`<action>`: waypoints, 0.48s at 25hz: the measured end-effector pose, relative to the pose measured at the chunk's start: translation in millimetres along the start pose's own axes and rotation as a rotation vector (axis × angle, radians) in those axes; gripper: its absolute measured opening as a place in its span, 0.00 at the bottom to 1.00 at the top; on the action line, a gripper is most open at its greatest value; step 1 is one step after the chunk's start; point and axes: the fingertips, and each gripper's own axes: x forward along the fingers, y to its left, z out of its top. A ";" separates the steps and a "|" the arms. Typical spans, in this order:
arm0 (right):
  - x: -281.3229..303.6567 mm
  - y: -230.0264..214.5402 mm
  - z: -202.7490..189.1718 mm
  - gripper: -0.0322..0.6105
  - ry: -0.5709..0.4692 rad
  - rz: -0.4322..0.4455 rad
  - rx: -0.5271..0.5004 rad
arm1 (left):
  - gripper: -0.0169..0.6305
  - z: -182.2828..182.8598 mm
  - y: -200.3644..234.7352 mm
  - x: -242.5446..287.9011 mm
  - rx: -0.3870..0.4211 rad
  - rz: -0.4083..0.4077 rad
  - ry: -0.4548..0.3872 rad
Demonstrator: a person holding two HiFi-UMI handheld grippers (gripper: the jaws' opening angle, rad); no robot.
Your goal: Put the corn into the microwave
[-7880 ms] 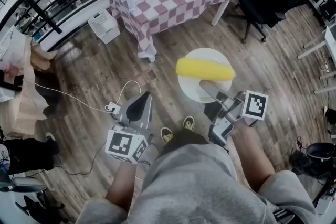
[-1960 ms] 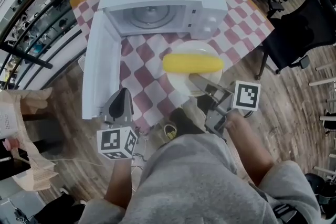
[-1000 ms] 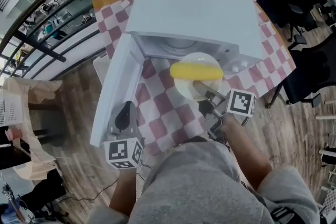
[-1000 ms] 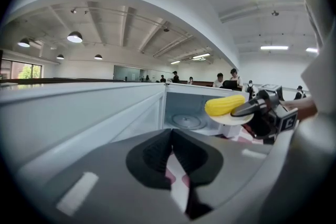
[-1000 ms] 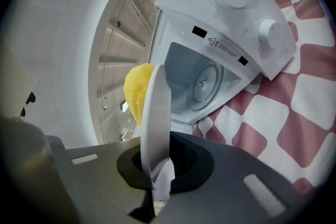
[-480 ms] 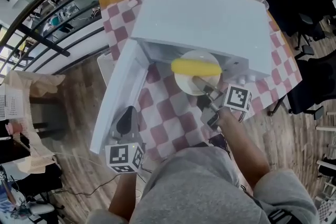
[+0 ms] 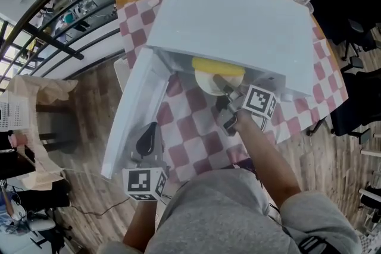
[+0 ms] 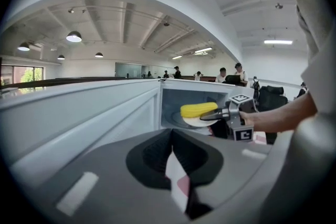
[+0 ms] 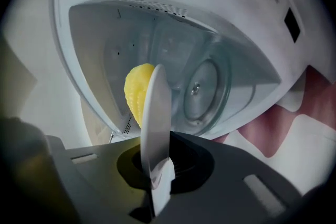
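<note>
Head view: your right gripper (image 7: 222, 86), clamped on the plate (image 7: 206, 81) rim, has just carried the corn (image 7: 218, 66) up-frame into the microwave (image 7: 238, 15) mouth, so set it down next. Your left gripper (image 7: 147, 140) sits pinched together and empty at lower left.

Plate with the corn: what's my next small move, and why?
Probably ease the right gripper deeper in, over the glass turntable: the corn is only at the microwave mouth, the plate, clamped by its rim, rests on nothing yet.

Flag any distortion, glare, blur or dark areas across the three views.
Head view: fisheye bows the railing; even light. Left gripper view: black vignette, ceiling lamp blown out, corn sharp. Right gripper view: dark corners, plate edge soft up close.
</note>
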 end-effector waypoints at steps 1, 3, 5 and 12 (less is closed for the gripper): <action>3.8 -1.8 2.6 0.06 -0.013 -0.001 0.004 | 0.04 1.2 -2.3 1.0 0.003 -0.003 -0.001; 10.2 -5.1 7.4 0.06 -0.047 -0.005 0.016 | 0.04 2.1 -5.9 2.3 0.005 -0.005 -0.001; 14.8 -8.2 10.8 0.06 -0.088 -0.009 0.037 | 0.04 1.1 -8.3 2.8 0.004 -0.005 0.002; 21.2 -25.6 24.1 0.06 -0.222 -0.054 0.123 | 0.04 3.2 -12.7 4.6 0.015 -0.002 -0.001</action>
